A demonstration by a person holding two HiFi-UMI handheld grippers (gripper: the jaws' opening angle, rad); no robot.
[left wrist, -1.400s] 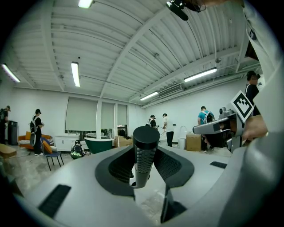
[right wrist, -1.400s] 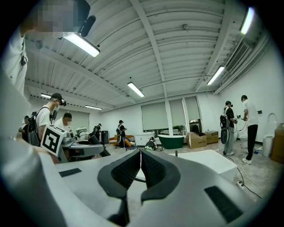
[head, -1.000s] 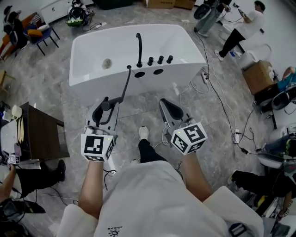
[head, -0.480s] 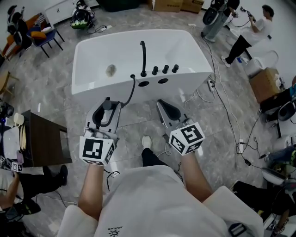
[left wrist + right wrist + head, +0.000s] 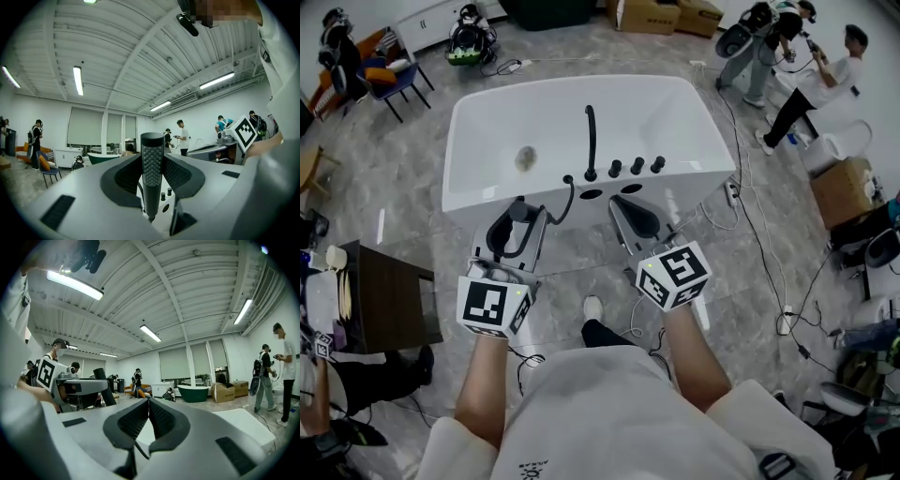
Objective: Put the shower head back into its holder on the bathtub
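Meanwhile left gripper [image 5: 152,165] fingers [image 5: 125,174] pinch the shower head [image 5: 152,157]; right gripper [image 5: 149,401] fingers [image 5: 165,420] are pressed together

The bathtub [image 5: 487,141] is plain white, its spout [image 5: 591,141] and knobs [image 5: 636,166] black. The shower head [image 5: 152,164] is black with a dimpled grid. The left gripper [image 5: 514,225] and right gripper [image 5: 633,214] are grey with black pads, each bearing a cube [image 5: 495,305] of black-and-white square markers. The floor [image 5: 572,267] is marbled grey, the side table [image 5: 389,300] dark brown
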